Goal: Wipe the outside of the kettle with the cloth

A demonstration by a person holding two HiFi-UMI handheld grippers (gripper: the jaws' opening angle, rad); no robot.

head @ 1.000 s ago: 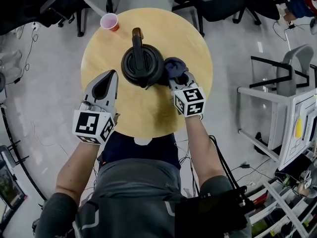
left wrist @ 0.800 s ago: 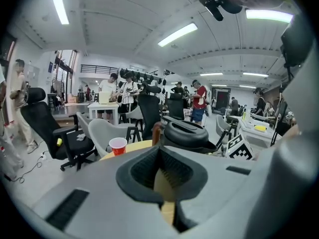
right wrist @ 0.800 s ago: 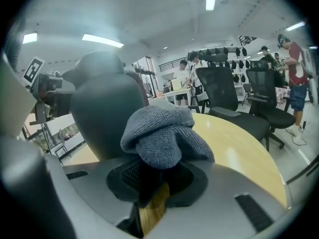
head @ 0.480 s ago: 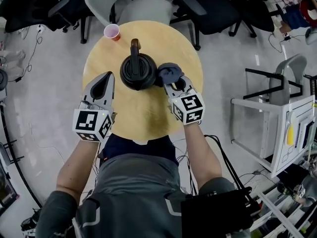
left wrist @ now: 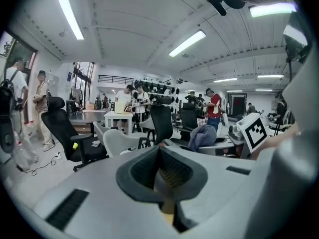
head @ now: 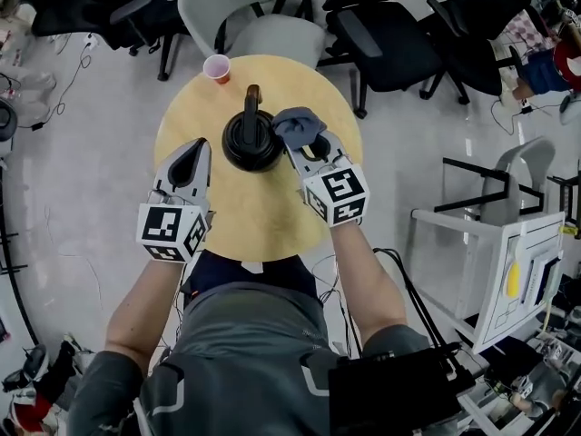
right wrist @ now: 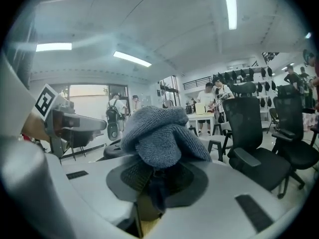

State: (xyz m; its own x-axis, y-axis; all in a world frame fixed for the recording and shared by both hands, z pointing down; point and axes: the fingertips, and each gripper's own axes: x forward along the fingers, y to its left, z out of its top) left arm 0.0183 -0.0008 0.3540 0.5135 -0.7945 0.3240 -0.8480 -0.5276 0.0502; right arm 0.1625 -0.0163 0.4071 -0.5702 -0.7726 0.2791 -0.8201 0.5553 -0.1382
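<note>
Blue-grey knitted cloth [head: 298, 125], bunched into a wad, is clamped between the jaws of the right gripper [head: 307, 145]. The right gripper view shows the cloth [right wrist: 159, 133] rising out of the closed dark pads [right wrist: 124, 176] and folding over above them. In the head view the wad lies against the right side of the black kettle [head: 251, 142], close to its top.

The kettle stands upright near the middle of the round wooden counter [head: 263, 212], its handle [head: 252, 98] pointing towards the far edge. A pink cup [head: 217, 67] stands at the far left rim of the counter, well apart from the kettle.

The left gripper [head: 193, 155] hangs over the counter just left of the kettle and does not touch it. Its own view shows the jaws brought together with nothing between them [left wrist: 160, 153]. Each gripper carries a cube with square markers [head: 172, 232] at its rear, near the person's forearm.

A grey chair [head: 263, 25] and black office chairs [head: 399, 30] stand on the floor beyond the counter.
</note>
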